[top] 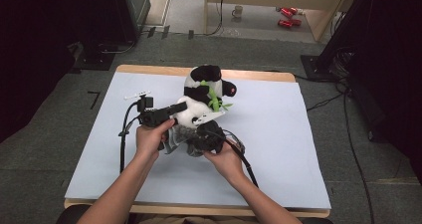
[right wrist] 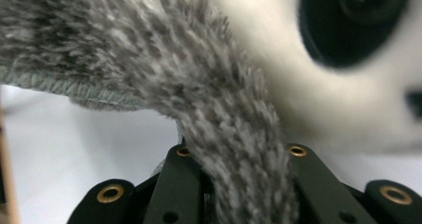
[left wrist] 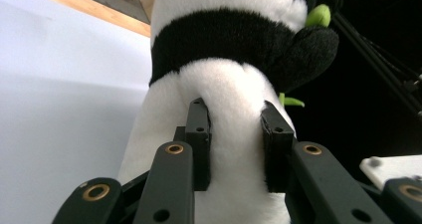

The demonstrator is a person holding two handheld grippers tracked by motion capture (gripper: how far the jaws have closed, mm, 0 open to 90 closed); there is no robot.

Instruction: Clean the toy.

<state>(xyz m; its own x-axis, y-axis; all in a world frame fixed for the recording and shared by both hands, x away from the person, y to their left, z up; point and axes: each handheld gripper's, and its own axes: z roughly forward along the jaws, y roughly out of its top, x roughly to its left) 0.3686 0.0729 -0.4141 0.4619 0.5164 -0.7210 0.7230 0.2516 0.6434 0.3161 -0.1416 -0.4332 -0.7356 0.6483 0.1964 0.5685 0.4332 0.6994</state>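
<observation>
plush panda (top: 204,97) is sitting upright near the far edge of the pale table sheet (top: 278,149). left gripper (left wrist: 234,134) is pinching the panda's white lower body, jaws clamped into the fur. right gripper (right wrist: 239,184), just in front of the panda, is holding grey fuzzy cloth (right wrist: 219,114), jaws closed on it.

Even soft light, dark edges, close fur blurred

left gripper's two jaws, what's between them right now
A fold of the plush panda's white body sits between the left gripper's jaws, and the pads press into the fur on both sides. That shows in the left gripper view.
</observation>
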